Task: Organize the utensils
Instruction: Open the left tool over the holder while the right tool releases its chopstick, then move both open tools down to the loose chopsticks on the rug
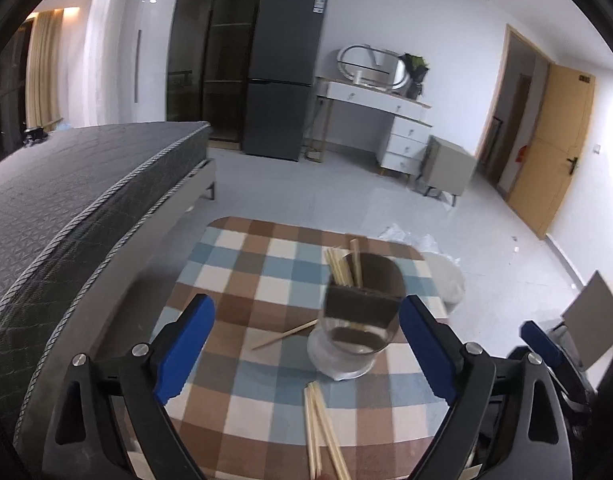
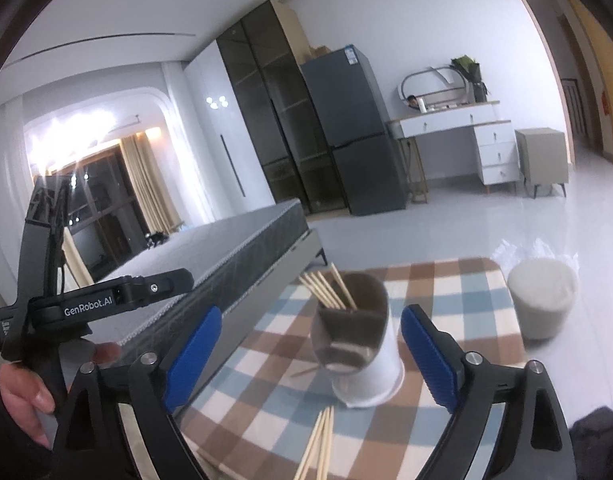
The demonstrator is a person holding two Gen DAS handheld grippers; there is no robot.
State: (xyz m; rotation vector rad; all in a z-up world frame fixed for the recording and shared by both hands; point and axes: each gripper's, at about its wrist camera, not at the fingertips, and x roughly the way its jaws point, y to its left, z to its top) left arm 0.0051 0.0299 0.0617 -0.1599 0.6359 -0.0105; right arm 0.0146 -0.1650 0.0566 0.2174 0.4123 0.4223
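Both tools, left tool [image 1: 306, 344] and right tool [image 2: 310, 354], gape released and empty; the loose chopsticks [image 1: 320, 436] lie just short of them, pointing lengthwise toward the holder [image 1: 360, 312] ahead.

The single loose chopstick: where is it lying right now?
In the left wrist view, the single chopstick lies slanted on the checked tablecloth, just left of the cup base.
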